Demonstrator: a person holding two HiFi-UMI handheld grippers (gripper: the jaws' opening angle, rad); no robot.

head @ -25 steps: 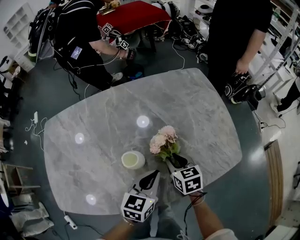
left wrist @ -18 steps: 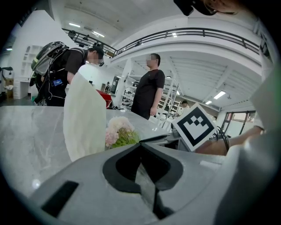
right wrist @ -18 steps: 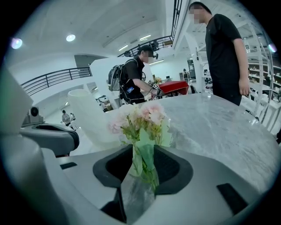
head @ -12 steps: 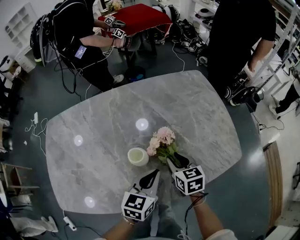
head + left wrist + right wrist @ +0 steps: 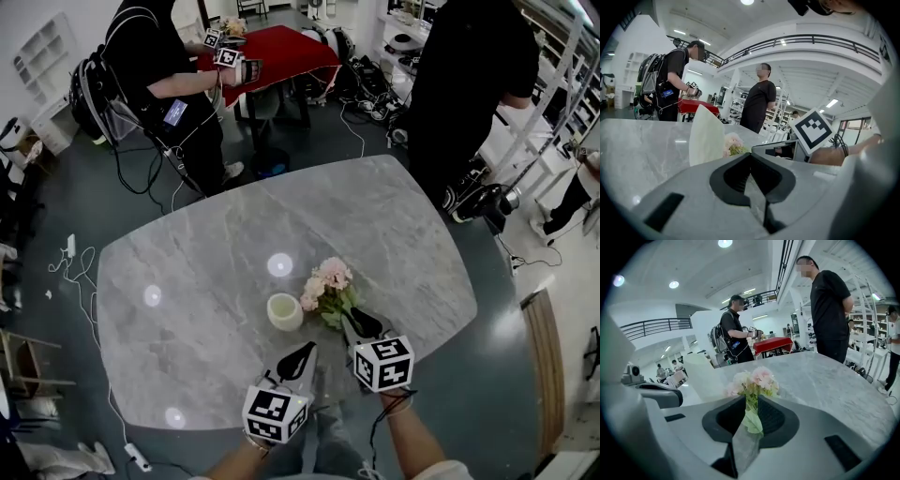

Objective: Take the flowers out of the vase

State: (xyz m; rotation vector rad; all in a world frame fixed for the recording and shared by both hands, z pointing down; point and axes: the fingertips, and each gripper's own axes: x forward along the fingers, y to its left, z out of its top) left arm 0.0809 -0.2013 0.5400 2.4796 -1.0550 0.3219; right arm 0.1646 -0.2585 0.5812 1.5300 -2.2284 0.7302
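Head view: on the grey counter (image 5: 187, 281), pink flowers (image 5: 328, 284) rise up and away from the right hand-held gripper (image 5: 354, 321), stems running along its jaws, just right of the white vase (image 5: 284, 311). The left hand-held gripper (image 5: 307, 352) sits nearer the vase. A second ago the flowers were already out, showing further from the vase

Left gripper view: jaws together, nothing between them

Right gripper view: jaws, which have just been closing, clamp the stems
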